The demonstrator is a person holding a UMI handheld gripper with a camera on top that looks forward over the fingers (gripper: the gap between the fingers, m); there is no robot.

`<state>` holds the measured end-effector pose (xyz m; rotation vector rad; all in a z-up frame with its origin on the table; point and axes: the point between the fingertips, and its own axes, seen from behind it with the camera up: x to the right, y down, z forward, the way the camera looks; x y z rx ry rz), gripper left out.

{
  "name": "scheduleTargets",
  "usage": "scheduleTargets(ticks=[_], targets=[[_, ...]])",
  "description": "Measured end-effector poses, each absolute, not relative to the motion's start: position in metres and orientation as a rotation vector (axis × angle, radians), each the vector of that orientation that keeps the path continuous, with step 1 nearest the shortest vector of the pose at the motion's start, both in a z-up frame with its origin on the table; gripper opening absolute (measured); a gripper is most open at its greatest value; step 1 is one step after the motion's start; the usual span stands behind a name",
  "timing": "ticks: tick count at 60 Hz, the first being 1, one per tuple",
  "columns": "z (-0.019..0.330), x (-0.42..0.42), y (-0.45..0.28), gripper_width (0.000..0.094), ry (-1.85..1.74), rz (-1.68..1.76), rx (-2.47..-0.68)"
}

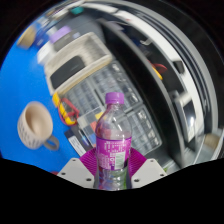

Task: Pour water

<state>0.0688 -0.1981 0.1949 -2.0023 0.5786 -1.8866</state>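
A clear plastic water bottle (112, 135) with a purple cap and a purple-and-white label stands upright between my fingers. My gripper (112, 165) is shut on the bottle, with the magenta pads (84, 160) pressed to its lower body on both sides. A beige mug (36, 124) with a handle sits on the blue table surface (25, 80), to the left of the bottle and a little beyond my fingers. Whether the bottle rests on the table or is held above it is hidden.
A white box-like device (78, 65) and a clear ribbed container (135, 95) lie beyond the bottle. Yellow and red small items (66, 108) sit between the mug and the bottle. Dark equipment and a chair base (185, 80) stand at the right.
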Motion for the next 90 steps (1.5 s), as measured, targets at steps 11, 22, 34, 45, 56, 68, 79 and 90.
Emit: scheduleTargets(ticks=[11,22,34,45,56,68,79,90], targets=[[0.193,0.067,-0.218,0.0371,1.078,-1.420,-1.591],[0.152,0.062,-0.223,0.0373,1.228,-1.119,-1.442],[0.118,0.058,-0.215,0.0375,1.211,-1.083,-1.393],[0.119,0.050,-0.219,0.0434,1.208,-1.112,-1.357],[0.112,0.042,-0.223,0.0633,1.257,-1.077,-1.348],[0.100,0.009,-0.221,0.0807,1.304,-1.079,-1.362],[0.093,-0.037,-0.202,0.0812,1.322,-1.063,-1.364],[0.096,-0.070,-0.174,0.0811,1.334,-1.052,-1.378]])
